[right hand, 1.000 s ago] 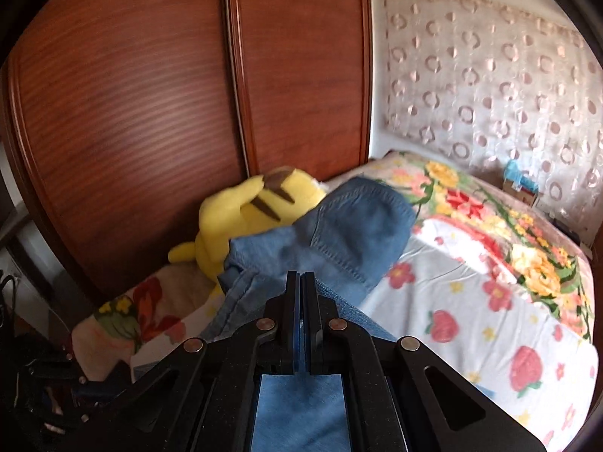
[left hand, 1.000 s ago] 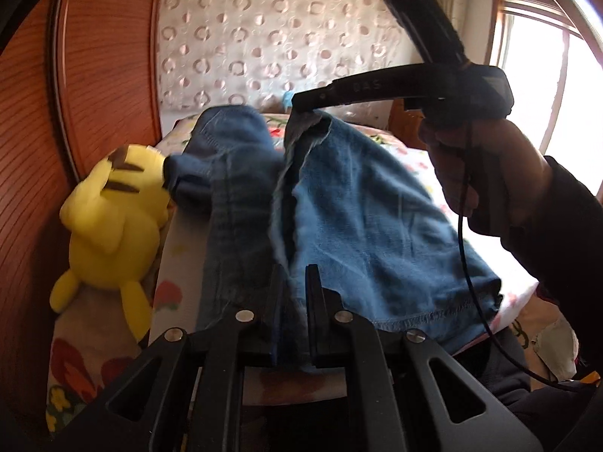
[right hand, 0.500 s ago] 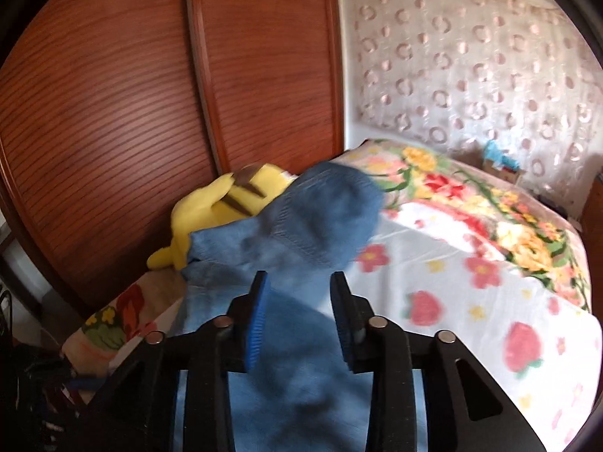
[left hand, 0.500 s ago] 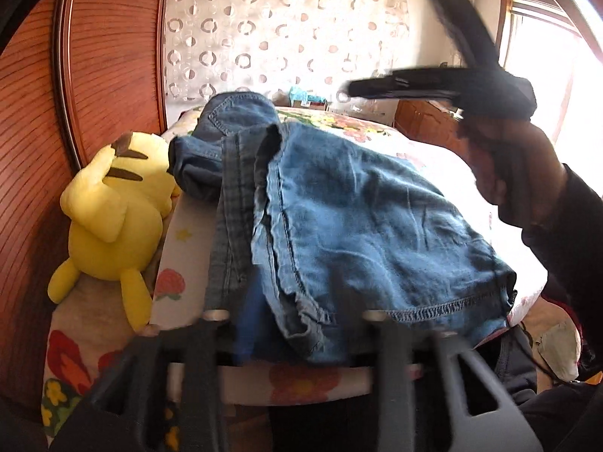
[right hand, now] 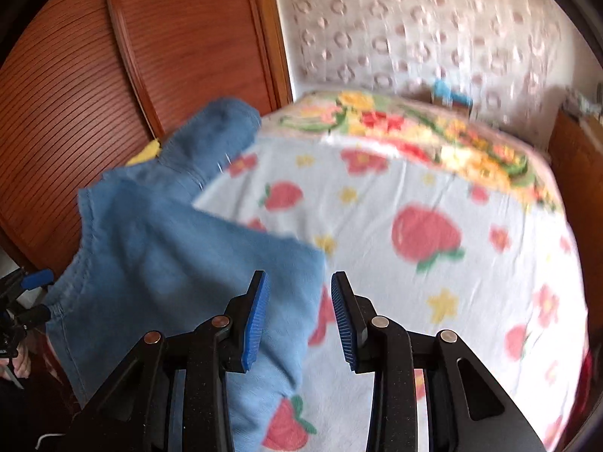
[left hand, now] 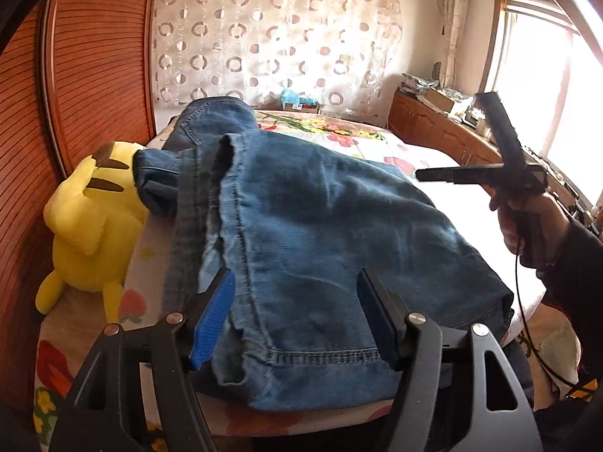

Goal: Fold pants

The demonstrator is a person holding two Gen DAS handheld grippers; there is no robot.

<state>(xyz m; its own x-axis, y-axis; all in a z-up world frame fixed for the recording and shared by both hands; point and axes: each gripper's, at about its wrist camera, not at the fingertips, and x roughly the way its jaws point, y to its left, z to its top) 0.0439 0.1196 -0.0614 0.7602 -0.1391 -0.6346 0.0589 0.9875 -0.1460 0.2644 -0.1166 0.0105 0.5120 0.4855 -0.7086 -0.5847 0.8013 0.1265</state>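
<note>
Item count:

- Pants (left hand: 324, 233): one pair, blue denim, lying folded on the bed.
- Bed (right hand: 433, 282): one, with a strawberry-print cover.
- Plush toy (left hand: 90, 226): one, yellow, just beside the pants.
- Tools: two, the left tool (left hand: 297, 320) and the right tool (right hand: 299, 320).
- Hands in view: one (left hand: 527, 222), holding the right tool.
- Windows (left hand: 546, 75): one.

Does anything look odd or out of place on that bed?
The jeans are folded unevenly: layers don't line up on the side nearest the yellow plush toy, and one bunched end rests against it. Nothing looks spilled or damaged.
</note>
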